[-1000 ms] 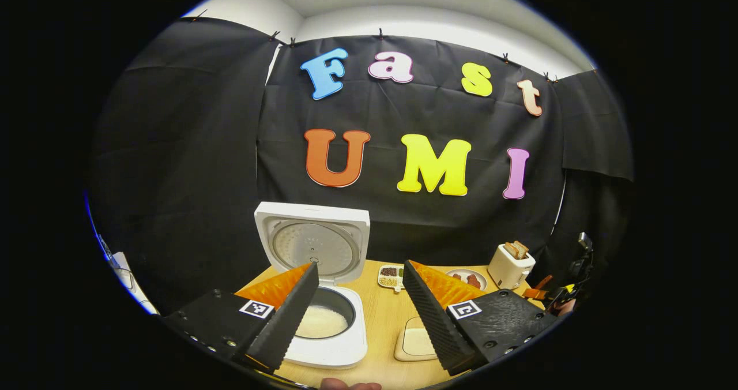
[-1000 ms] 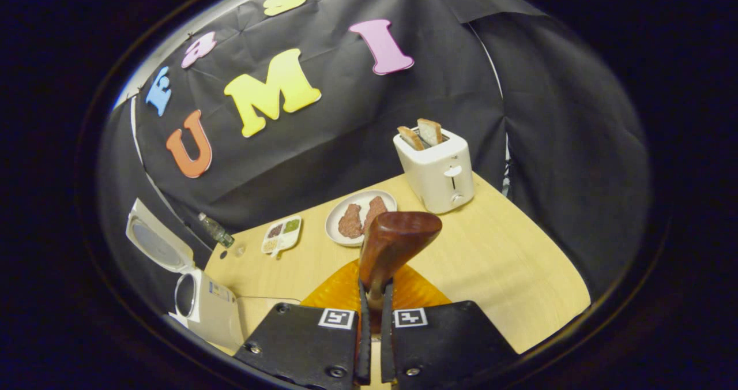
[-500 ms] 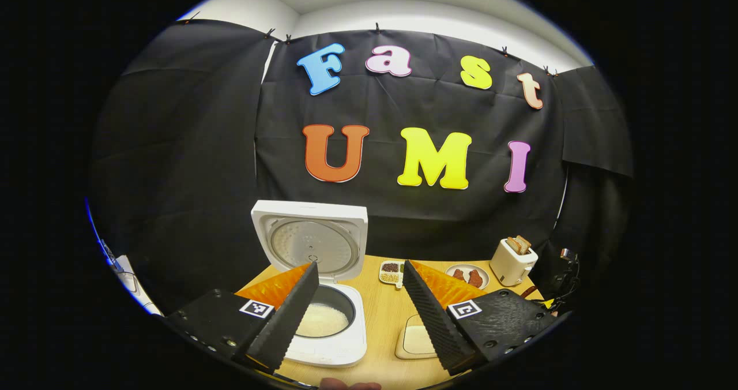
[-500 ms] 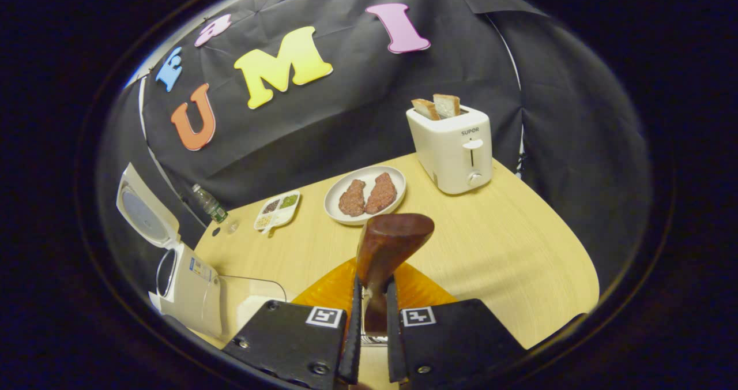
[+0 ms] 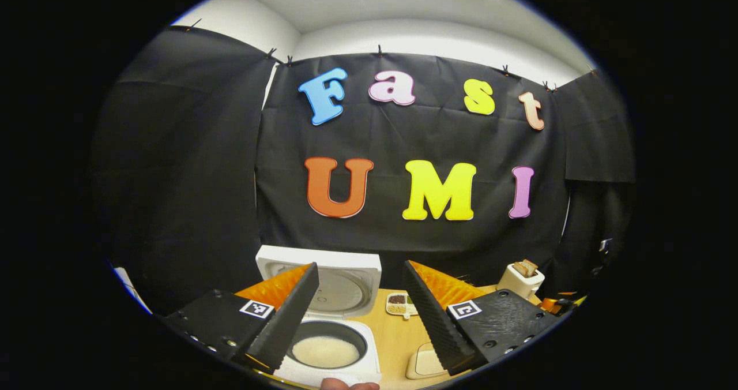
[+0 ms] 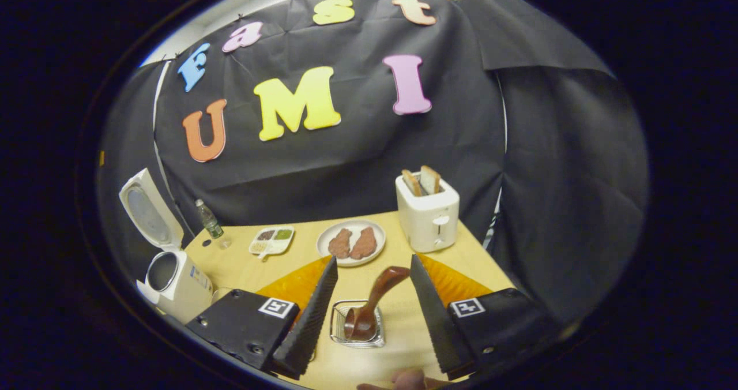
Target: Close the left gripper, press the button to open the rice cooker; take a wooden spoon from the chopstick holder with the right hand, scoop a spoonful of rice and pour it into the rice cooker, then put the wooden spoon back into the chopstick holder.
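A dark wooden spoon leans in the wire chopstick holder on the table, between the fingers of my right gripper. That gripper is open and clear of the spoon. The white rice cooker stands at the left with its lid up. In the left gripper view the cooker's pot holds white rice under the raised lid. My left gripper hangs open above and in front of the cooker, holding nothing.
A plate with two meat patties, a white toaster with bread, a small compartment tray and a bottle stand at the back of the wooden table. A shallow container sits right of the cooker. A hand shows at the bottom edge.
My right gripper has opened, let go of the spoon and drawn back; the spoon now rests in the holder. The left gripper stayed open and its view has tipped upward.
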The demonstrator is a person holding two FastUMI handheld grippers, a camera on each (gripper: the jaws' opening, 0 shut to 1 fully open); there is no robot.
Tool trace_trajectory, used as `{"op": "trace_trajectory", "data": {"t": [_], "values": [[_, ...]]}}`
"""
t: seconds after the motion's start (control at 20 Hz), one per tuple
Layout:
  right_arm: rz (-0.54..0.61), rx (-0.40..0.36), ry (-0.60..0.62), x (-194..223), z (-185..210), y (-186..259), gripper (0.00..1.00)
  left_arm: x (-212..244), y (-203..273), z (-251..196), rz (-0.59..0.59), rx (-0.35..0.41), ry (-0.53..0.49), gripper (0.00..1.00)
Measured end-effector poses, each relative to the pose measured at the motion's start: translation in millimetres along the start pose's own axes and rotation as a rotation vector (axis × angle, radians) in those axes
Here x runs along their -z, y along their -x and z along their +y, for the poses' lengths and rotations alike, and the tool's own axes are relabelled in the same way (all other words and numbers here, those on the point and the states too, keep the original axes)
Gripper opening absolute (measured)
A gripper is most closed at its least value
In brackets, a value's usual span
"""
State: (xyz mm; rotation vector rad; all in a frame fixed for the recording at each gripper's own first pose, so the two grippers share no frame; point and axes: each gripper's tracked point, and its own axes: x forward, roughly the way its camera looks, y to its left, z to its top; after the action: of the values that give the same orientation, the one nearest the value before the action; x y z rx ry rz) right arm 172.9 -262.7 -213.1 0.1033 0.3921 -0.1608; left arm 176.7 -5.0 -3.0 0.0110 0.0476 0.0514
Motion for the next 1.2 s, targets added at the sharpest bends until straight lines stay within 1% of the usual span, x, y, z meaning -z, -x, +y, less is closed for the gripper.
{"op": "trace_trajectory", "data": {"t": [0.1,0.15,0.2,0.25,0.35,0.45,0.5,0.55,0.6,0.65,0.7,0.75,0.8,0.85,0.9,0.95,1.05,1.1,1.15,1.2], "values": [[-0.057,0.032,0.04,-30,-5,22,1.0,-18,-23,14,-0.045,-0.008,0.008,0.94],[-0.089,0.047,0.051,-44,-8,33,0.99,-24,-35,22,-0.06,-0.02,0.013,0.94],[-0.107,0.05,0.058,-54,-7,46,1.0,-27,-48,30,-0.065,-0.033,0.014,0.94],[-0.117,0.048,0.067,-60,-3,58,1.0,-27,-64,40,-0.059,-0.047,0.014,0.94],[-0.13,0.057,0.093,-69,-1,78,1.0,-20,-92,53,-0.022,-0.051,0.023,0.94],[-0.164,0.082,0.104,-80,-2,100,1.0,3,-119,66,0.064,-0.046,0.053,0.94],[-0.178,0.094,0.104,-83,-1,109,0.96,15,-133,73,0.113,-0.045,0.066,0.94],[-0.184,0.101,0.103,-82,3,116,0.96,28,-145,80,0.159,-0.048,0.076,0.94],[-0.182,0.11,0.104,-81,7,121,1.0,36,-154,85,0.194,-0.041,0.089,0.94],[-0.172,0.11,0.109,-79,13,124,0.96,43,-165,86,0.225,-0.027,0.108,0.94],[-0.169,0.101,0.121,-82,22,127,0.96,50,-170,85,0.258,-0.014,0.126,0.95],[-0.175,0.089,0.14,-86,31,128,1.0,57,-175,85,0.287,0.001,0.138,0.95],[-0.181,0.08,0.165,-93,41,129,1.0,67,-178,85,0.321,0.009,0.144,0.94],[-0.19,0.071,0.188,-98,49,129,1.0,72,-179,86,0.344,0.009,0.132,0.94],[-0.192,0.055,0.205,-102,61,127,0.96,73,-179,87,0.342,0.014,0.113,0.97],[-0.185,0.032,0.217,-103,75,124,1.0,75,-177,85,0.357,0.022,0.107,0.96],[-0.18,-0.028,0.236,-108,109,119,1.0,76,-168,84,0.378,0.034,0.055,0.97],[-0.181,-0.063,0.25,-111,129,119,0.97,77,-157,84,0.389,0.037,0.02,0.97],[-0.187,-0.095,0.257,-116,148,121,1.0,79,-151,84,0.396,0.045,-0.011,0.97],[-0.195,-0.124,0.256,-122,168,123,0.97,76,-148,82,0.392,0.058,-0.022,0.97]]}}
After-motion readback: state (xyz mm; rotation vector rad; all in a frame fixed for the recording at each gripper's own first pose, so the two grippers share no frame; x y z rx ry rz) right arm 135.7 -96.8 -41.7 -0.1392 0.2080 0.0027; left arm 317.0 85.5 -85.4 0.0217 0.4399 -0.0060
